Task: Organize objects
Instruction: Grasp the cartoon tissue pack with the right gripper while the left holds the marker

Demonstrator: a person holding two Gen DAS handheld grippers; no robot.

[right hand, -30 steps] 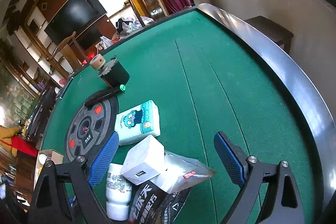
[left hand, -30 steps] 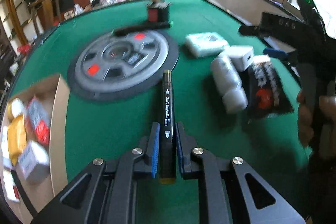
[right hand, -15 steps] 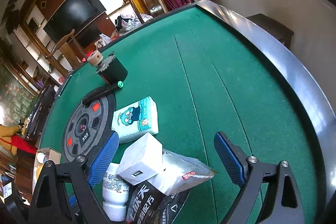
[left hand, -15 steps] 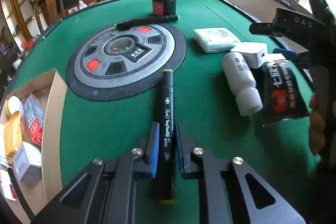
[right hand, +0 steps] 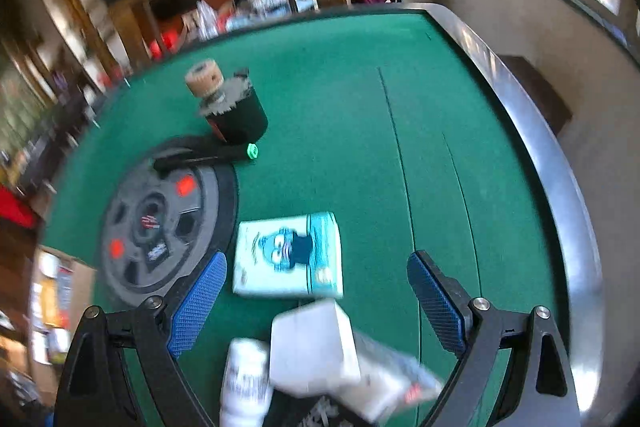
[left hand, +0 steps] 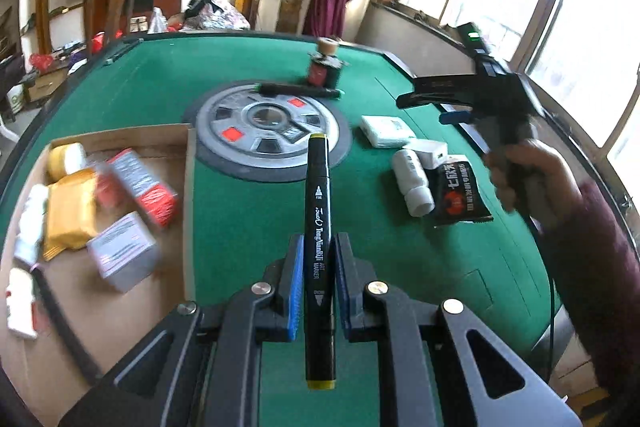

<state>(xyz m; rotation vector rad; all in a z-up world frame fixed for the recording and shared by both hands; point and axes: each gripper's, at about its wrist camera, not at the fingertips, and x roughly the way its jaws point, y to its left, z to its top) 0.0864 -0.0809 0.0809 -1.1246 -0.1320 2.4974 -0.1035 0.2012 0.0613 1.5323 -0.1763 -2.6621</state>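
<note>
My left gripper point(left hand: 318, 259) is shut on a black marker with yellow ends point(left hand: 318, 211), held lifted over the green table and pointing away from me. To its left lies an open cardboard box point(left hand: 120, 135) with several packets inside. My right gripper point(right hand: 316, 291) is open above a tissue pack point(right hand: 289, 255), a white charger block point(right hand: 312, 347), a white bottle point(right hand: 244, 379) and a black pouch point(left hand: 460, 191). In the left wrist view the right gripper point(left hand: 452, 101) is held by a hand at the right.
A round grey centre panel point(left hand: 272, 131) sits mid-table, with a second black marker point(left hand: 300, 91) at its far rim and a dark jar with a cork lid point(right hand: 236, 107) behind it. The table's raised metal edge point(right hand: 560, 187) runs along the right.
The left gripper rose and pulled back to the left with the marker, so the box fills more of its view. The right gripper swung and rolled; its view tilted and blurred.
</note>
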